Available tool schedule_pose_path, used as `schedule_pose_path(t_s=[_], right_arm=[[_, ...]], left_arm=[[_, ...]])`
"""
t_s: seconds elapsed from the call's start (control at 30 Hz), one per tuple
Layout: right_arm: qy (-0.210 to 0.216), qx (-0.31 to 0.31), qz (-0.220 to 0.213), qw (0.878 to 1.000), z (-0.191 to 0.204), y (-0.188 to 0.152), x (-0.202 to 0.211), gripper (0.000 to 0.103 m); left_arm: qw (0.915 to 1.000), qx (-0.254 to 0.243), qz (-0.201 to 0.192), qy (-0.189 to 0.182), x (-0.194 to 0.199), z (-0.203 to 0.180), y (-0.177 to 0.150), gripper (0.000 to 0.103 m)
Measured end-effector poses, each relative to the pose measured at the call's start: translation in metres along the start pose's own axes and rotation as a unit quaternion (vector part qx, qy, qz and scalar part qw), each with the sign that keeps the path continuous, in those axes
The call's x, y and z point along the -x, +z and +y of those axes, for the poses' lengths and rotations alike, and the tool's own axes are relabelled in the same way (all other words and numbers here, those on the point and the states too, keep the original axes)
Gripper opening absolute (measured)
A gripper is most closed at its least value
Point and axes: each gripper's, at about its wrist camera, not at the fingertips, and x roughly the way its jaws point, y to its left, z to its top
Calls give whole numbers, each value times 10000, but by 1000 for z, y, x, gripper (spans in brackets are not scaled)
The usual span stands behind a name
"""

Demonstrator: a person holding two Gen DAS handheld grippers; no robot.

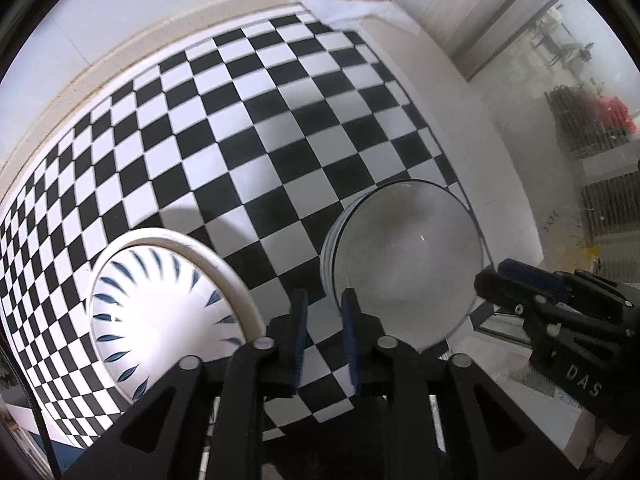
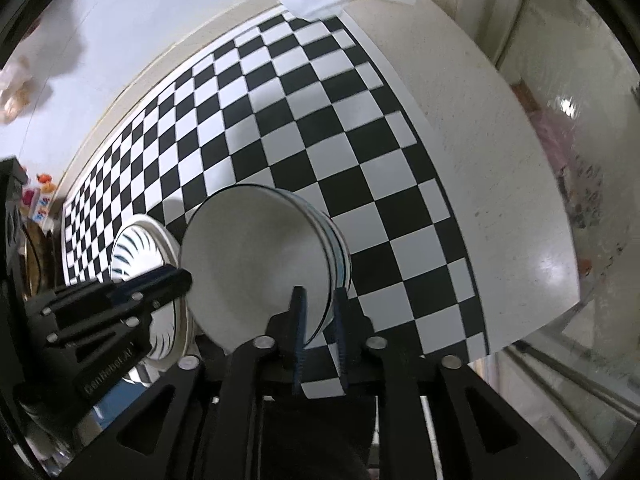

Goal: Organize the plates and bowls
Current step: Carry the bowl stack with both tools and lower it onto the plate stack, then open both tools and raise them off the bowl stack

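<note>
Your left hand-held gripper (image 1: 324,308) is hanging over the checkered cloth (image 1: 248,120) in the lower middle of its frame, jaws slightly apart and nothing between them but cloth. The patterned plate (image 1: 160,320) is lying at the lower left of that frame, just beside the gripper, and the white bowl (image 1: 408,256) is standing to its right on the cloth, near the table (image 1: 460,92) edge.

Your right hand-held gripper (image 2: 318,312) is pointing down at the bowl's (image 2: 256,260) near rim in the lower middle of its own frame. Its jaws are a little apart, straddling the rim; the pads do not look pressed on it, so I judge the bowl is resting on the cloth rather than being carried.

Bowl and plate are sitting side by side, not stacked, which suggests the sorting is still under way. The bowl looks like two nested, judging by the doubled rim lines.
</note>
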Motion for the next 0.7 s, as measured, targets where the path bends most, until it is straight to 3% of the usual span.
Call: schedule_pose_path(t_s=[0.07, 0.1, 0.17, 0.23, 0.43, 0.7], right_arm=[[-12, 94, -120, 9999, 7, -7, 12, 50], [22, 141, -200, 9997, 12, -13, 20, 54], [113, 174, -305, 9993, 17, -21, 33, 69], [152, 190, -370, 9990, 20, -29, 43, 77], [-70, 277, -785, 9965, 33, -58, 84, 83], [-297, 314, -1203, 9918, 41, -92, 133, 85]], left_arm=[[9998, -53, -169, -45, 18, 3, -8, 27], [9996, -75, -248, -68, 27, 4, -12, 29], [9991, -111, -395, -121, 44, 6, -20, 46], [9984, -193, -520, -94, 60, 5, -27, 63], [9965, -294, -776, -121, 92, 6, -45, 81], [9931, -472, -1044, -262, 127, 2, -72, 82]])
